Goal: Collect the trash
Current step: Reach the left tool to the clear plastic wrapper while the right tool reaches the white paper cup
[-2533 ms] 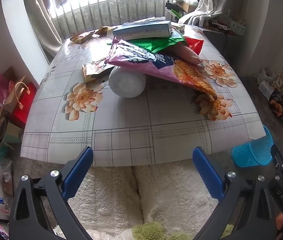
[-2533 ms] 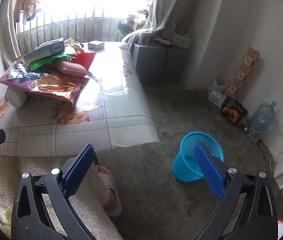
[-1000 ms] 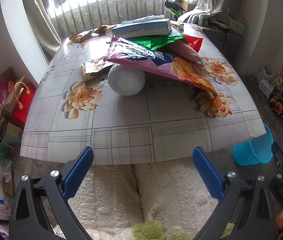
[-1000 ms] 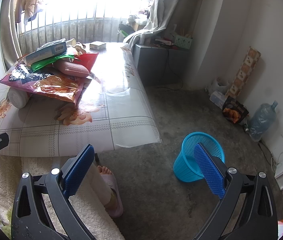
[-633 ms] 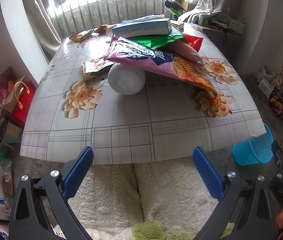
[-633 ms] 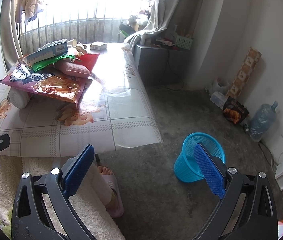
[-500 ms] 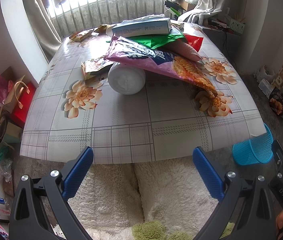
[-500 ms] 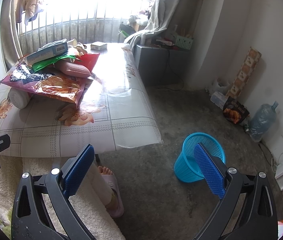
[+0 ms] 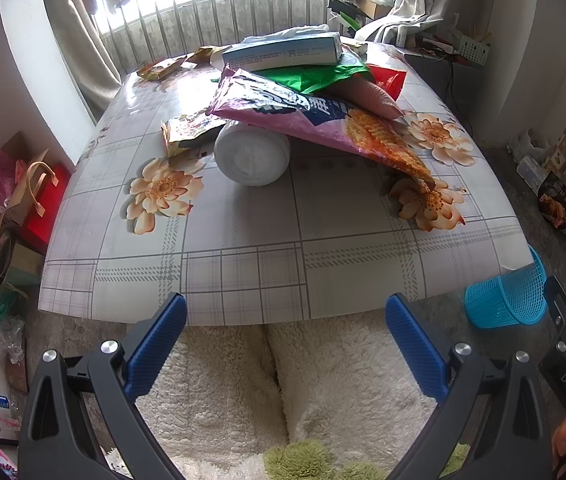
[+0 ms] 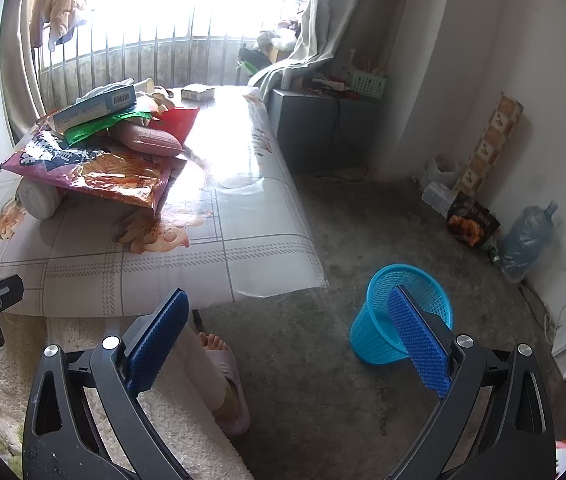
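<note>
Both grippers wide apart and empty, left gripper [image 9: 285, 344] facing the trash pile [image 9: 303, 92] at 12 o'clock on the table [image 9: 243, 264], right gripper [image 10: 289, 344] angled toward the blue basket [image 10: 379, 336] at 3 o'clock, likely lining up pickup and drop.

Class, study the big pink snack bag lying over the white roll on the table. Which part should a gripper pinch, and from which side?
Pinch the pink snack bag at its flat orange corner that slopes down to the tablecloth on the near right. Come in low from the table's near edge: that thin corner lies free, while boxes and other bags weigh on the far end.
</note>
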The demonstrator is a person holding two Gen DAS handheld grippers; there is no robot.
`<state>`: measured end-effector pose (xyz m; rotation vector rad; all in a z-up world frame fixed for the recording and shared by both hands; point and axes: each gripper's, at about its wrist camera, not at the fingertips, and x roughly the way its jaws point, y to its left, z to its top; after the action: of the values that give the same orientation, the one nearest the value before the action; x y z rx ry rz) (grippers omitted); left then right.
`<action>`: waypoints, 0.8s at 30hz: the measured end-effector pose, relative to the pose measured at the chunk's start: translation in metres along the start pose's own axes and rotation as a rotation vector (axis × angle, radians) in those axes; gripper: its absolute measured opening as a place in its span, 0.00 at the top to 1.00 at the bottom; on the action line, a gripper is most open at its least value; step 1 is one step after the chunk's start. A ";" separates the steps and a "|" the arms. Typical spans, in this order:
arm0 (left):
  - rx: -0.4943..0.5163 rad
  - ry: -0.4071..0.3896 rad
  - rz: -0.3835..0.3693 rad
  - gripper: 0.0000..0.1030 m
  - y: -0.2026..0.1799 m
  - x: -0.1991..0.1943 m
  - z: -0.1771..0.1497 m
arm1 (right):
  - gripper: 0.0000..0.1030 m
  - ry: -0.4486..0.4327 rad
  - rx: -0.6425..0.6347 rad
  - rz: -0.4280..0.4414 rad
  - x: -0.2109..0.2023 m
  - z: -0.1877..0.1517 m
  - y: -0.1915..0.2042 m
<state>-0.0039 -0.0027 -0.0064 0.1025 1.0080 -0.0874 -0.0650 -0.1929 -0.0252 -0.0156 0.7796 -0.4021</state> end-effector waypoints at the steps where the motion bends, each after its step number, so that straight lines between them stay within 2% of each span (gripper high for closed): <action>1: 0.000 0.000 -0.001 0.05 0.000 0.000 0.000 | 0.08 0.002 0.002 0.001 0.001 0.001 0.001; 8: 0.000 -0.002 -0.028 0.05 0.006 0.003 0.018 | 0.08 -0.004 0.019 -0.005 0.011 0.018 0.003; 13: -0.028 -0.072 -0.072 0.05 0.021 -0.003 0.045 | 0.08 -0.044 0.026 0.007 0.018 0.043 0.004; 15: -0.044 -0.109 -0.107 0.05 0.030 -0.005 0.060 | 0.08 -0.068 0.026 0.017 0.023 0.054 0.007; 17: -0.066 -0.152 -0.173 0.05 0.044 -0.008 0.076 | 0.08 -0.088 0.020 0.030 0.028 0.064 0.011; 20: -0.113 -0.199 -0.259 0.05 0.063 -0.012 0.100 | 0.08 -0.111 0.017 0.106 0.037 0.081 0.017; 24: -0.122 -0.240 -0.296 0.05 0.074 -0.014 0.139 | 0.08 -0.124 0.067 0.173 0.047 0.099 0.019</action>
<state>0.1145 0.0537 0.0825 -0.1670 0.7807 -0.3013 0.0396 -0.2057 0.0105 0.0878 0.6393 -0.2604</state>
